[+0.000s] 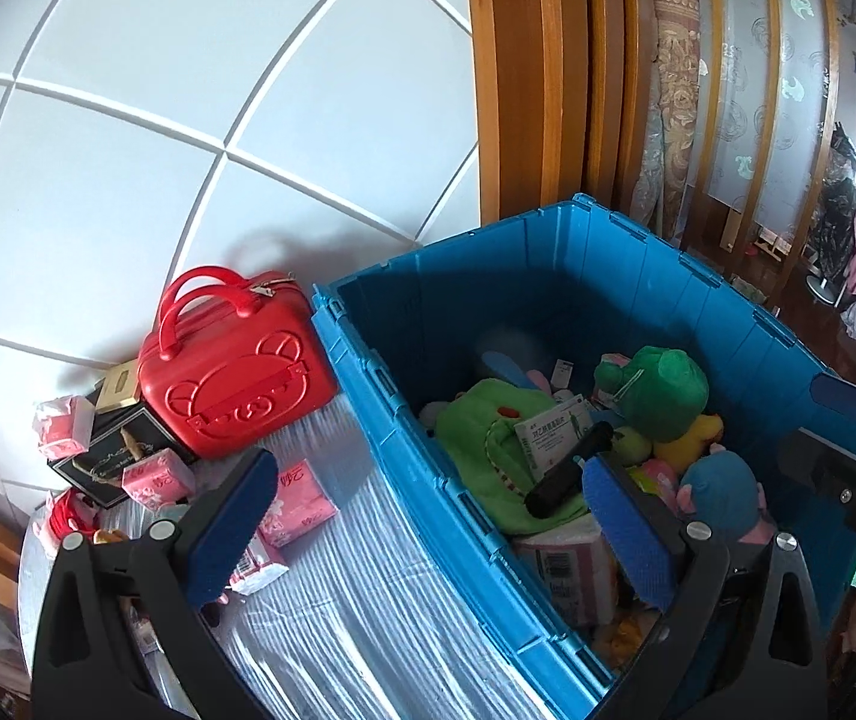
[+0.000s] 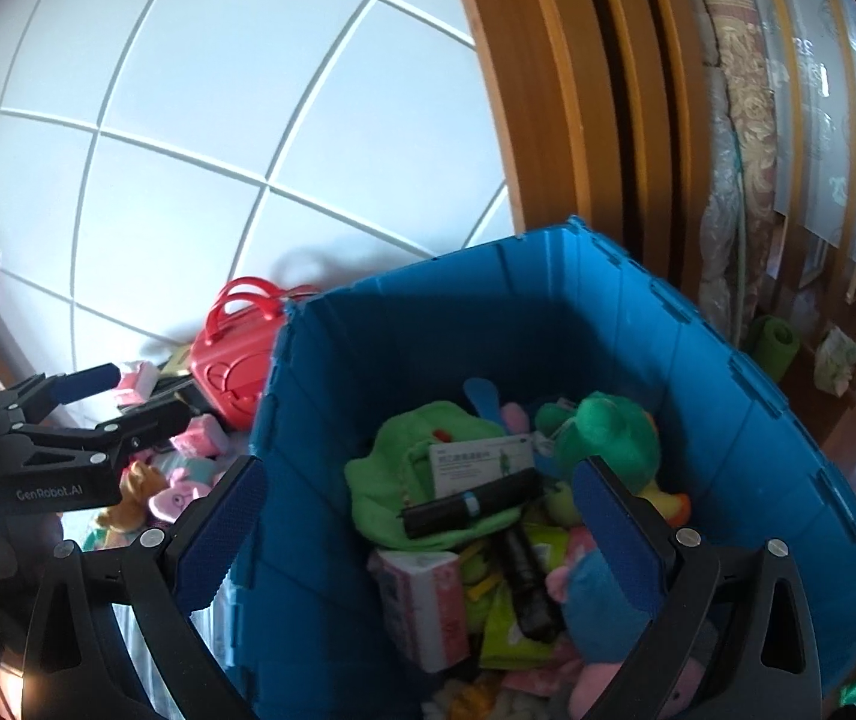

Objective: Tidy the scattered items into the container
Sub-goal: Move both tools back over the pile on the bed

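Left hand-held gripper spread wide, empty, straddling blue crate wall, right hand-held gripper likewise spread, empty

Crate on table, against wall. Left of crate: case, upright. Before case: tissue packs. In crate: plush toys, with box and two cylinders on top. Right of wall: door frame.
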A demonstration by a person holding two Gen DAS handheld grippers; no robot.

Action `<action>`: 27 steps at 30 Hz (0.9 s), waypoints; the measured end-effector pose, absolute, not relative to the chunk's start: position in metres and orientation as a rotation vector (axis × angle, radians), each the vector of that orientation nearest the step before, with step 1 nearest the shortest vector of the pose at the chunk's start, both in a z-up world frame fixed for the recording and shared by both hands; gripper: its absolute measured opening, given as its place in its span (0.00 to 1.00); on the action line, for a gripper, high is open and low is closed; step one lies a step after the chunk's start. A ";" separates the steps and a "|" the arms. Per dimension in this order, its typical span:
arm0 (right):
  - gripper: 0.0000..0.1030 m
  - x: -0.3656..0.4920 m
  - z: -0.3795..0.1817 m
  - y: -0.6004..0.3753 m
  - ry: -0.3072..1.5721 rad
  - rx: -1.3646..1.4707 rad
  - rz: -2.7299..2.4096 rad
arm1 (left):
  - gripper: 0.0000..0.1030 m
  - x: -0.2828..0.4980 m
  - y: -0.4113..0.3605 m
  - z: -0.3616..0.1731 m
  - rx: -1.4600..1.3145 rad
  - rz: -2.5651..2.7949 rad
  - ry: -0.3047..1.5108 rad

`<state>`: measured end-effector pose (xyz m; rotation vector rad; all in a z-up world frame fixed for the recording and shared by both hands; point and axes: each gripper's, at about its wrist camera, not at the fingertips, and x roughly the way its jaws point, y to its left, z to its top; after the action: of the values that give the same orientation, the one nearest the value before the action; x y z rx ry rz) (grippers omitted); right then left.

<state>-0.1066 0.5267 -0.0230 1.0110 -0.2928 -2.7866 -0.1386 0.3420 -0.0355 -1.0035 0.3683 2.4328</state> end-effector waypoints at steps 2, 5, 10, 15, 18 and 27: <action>1.00 -0.105 -0.023 0.516 -0.276 1.007 -2.774 | 1.00 -0.133 0.328 -0.037 -1.008 2.438 0.355; 1.00 -0.104 -0.022 0.497 -0.250 1.006 -2.750 | 1.00 -0.127 0.307 -0.040 -1.017 2.459 0.347; 1.00 -0.098 -0.018 0.460 -0.198 0.986 -2.702 | 1.00 -0.121 0.261 -0.051 -1.066 2.502 0.305; 1.00 -0.093 -0.018 0.416 -0.141 0.977 -2.650 | 1.00 -0.113 0.209 -0.070 -1.134 2.542 0.264; 1.00 -0.091 -0.019 0.391 -0.119 0.979 -2.622 | 1.00 -0.109 0.176 -0.085 -1.177 2.562 0.241; 1.00 -0.084 -0.036 0.306 -0.022 0.992 -2.516 | 1.00 -0.094 0.082 -0.144 -1.302 2.619 0.221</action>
<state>-0.0841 0.3057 -0.0363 0.9924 -0.0219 -2.5158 -0.0935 0.0820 -0.1437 -1.3019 0.2212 2.6190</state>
